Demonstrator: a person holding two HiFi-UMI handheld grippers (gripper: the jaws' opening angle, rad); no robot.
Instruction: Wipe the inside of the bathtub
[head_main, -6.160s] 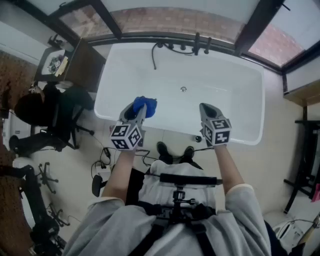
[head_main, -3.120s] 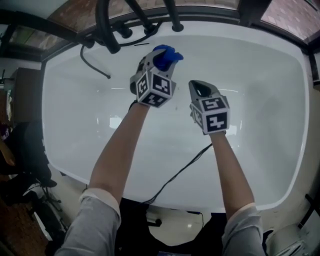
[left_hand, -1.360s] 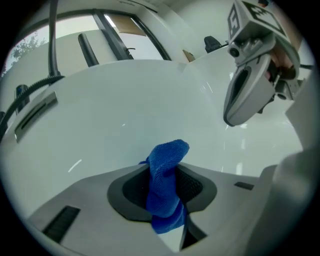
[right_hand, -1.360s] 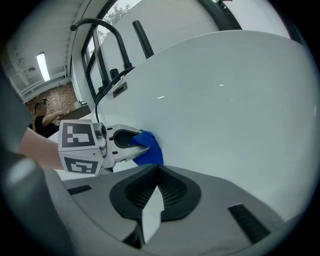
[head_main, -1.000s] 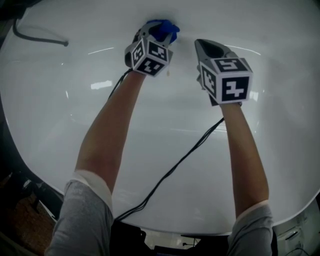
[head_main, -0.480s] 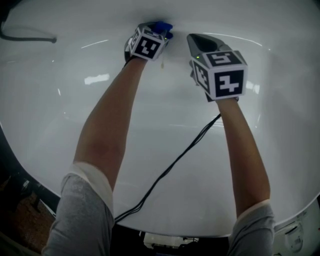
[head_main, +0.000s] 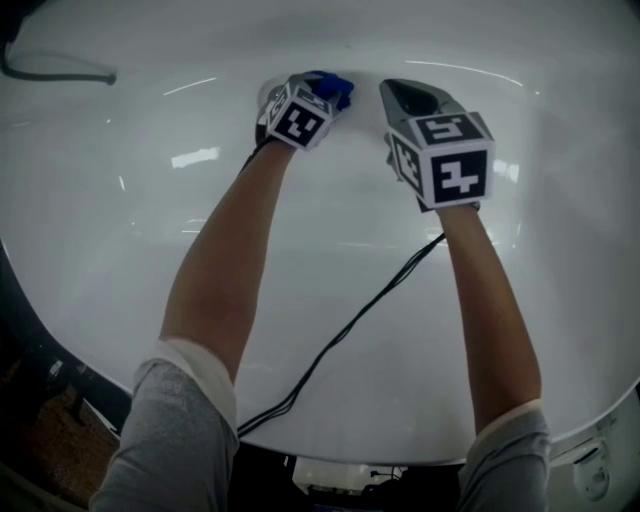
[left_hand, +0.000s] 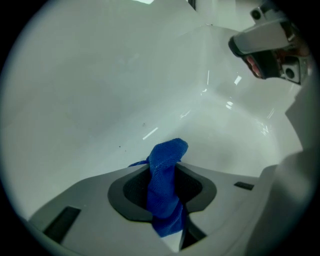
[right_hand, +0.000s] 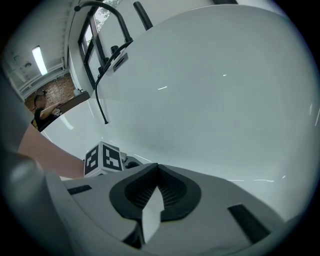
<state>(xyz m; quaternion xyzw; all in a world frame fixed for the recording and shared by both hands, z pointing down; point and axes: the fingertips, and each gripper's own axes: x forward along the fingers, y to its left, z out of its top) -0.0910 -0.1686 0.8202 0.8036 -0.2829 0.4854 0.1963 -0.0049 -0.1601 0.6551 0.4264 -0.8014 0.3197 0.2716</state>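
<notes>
**Two hand-held grippers, one cloth, inside a white bathtub**

1. Bathtub (head_main: 140, 240): white, glossy, filled almost the whole head view. Both arms reached into it toward its far wall.

2. Left gripper (head_main: 318, 92): at the far middle of the tub, left of its partner. Its jaws were clamped on item 3, as its own view showed.

3. Blue cloth (left_hand: 169, 155): a folded strip pinched between the left jaws, with its top end standing out beyond the tips. That end sat at the curved white inner surface of the tub and probably touched it, though contact could not be confirmed.

4. Right gripper (head_main: 408, 98): just to the right of the left one, level with it, apart from it. Its jaws were together with nothing between them. It hung above the tub surface and pointed at the far wall.

5. Marker cubes: one on each gripper. The left gripper's cube (right_hand: 104, 159) also showed low at the left of the right gripper view.

6. Black cable (head_main: 350, 322): ran from the right gripper's wrist across the near slope of the tub to its near rim.

7. Black hose (head_main: 60, 76): lay on the tub at the far left.

8. Black tap fittings (right_hand: 107, 35): stood at the tub's rim, at the upper left of the right gripper view.
</notes>
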